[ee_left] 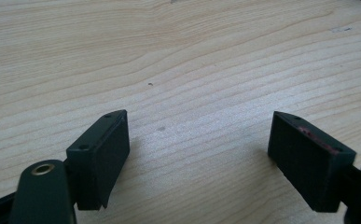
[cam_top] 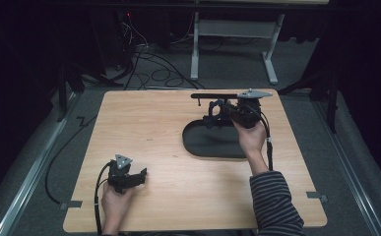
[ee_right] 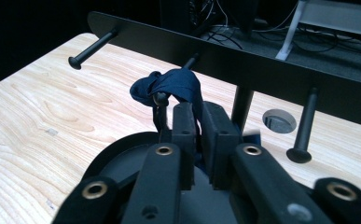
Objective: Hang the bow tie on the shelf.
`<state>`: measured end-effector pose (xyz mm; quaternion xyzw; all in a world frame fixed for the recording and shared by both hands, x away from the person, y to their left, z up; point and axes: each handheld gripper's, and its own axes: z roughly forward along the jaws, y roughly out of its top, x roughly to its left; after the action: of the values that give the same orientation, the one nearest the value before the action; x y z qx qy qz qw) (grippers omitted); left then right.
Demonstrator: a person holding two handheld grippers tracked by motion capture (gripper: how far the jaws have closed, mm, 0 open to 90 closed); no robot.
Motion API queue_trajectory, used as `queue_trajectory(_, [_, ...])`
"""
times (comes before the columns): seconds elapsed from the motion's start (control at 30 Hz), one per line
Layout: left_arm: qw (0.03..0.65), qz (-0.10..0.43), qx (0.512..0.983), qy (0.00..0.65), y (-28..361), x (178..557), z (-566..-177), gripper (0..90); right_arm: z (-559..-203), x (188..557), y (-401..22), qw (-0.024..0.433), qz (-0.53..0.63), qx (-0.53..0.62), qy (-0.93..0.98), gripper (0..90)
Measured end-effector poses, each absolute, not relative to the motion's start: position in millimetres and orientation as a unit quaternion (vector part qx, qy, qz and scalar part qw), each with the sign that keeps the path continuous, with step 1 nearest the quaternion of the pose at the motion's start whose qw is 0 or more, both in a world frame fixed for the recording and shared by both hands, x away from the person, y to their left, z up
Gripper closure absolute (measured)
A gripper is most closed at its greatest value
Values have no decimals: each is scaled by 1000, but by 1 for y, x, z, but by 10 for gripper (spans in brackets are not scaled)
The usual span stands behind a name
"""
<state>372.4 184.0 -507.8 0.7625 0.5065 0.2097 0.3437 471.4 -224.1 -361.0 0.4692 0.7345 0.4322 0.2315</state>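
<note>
Right gripper view: right gripper [ee_right: 196, 128] clamps a dark blue cloth [ee_right: 169, 86] looped over the middle of 3 pegs [ee_right: 161, 99] on the black rack [ee_right: 243, 63]; left gripper [ee_left: 199, 149] rests open on the worktop [ee_left: 178, 56], well apart.

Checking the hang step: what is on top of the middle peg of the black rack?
A dark blue cloth is draped over the middle peg, the right claw shut on its lower part. The cloth covers the peg's tip, so its seating is hidden.
</note>
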Motion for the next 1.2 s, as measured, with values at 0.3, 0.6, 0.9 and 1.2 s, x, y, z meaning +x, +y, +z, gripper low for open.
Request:
queue_trajectory(0.3, [343,210,763,506,184,372,-508,211,-360,462,-234,227,448,467,728,774])
queue_trajectory(0.6, [342,212,762,507,183,372,-508,211,-358,449,-247,214,469,463,721,746])
queue_trajectory(0.9, [341,212,763,507,183,372,-508,211,-357,437,-256,203,478,456,722,750])
queue_trajectory(1.2, [341,213,763,506,183,372,-508,211,-358,424,-268,194,486,458,719,741])
